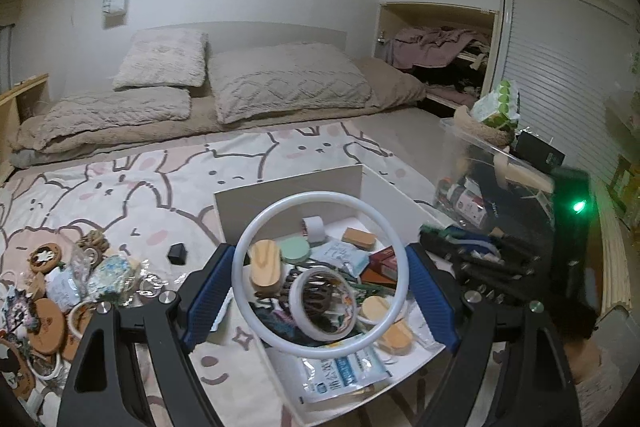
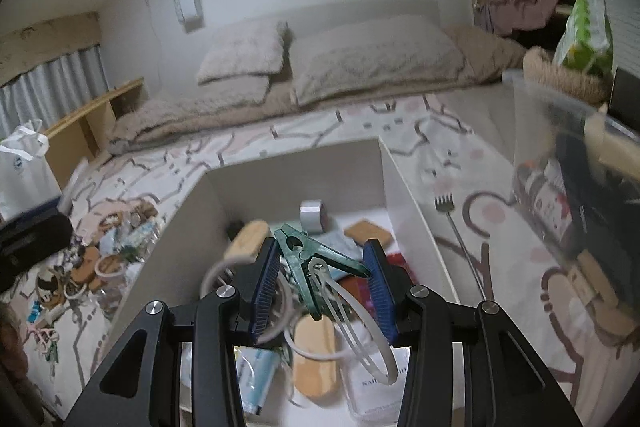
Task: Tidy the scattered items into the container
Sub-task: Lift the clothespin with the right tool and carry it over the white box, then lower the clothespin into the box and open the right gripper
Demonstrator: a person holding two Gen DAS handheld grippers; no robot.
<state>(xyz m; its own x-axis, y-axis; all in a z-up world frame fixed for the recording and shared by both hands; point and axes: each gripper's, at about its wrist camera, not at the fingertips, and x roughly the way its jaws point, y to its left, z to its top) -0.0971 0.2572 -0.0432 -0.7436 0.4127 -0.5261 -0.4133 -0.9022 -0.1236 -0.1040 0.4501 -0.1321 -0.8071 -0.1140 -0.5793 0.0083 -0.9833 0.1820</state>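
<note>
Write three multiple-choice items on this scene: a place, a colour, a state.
1. Where does the small black cube lie? A in the white box; B on the bedspread beside the box; C on a pillow.
2. What colour is the clip in the right gripper? A red; B green; C yellow.
3. How is the white ring? A lying on the bedspread; B hanging on the wall; C held by the left gripper, between its jaws.
1 B: it sits on the cover outside the box wall. 2 B: green plastic shows between the jaws. 3 C: both jaws press its rim.
</note>
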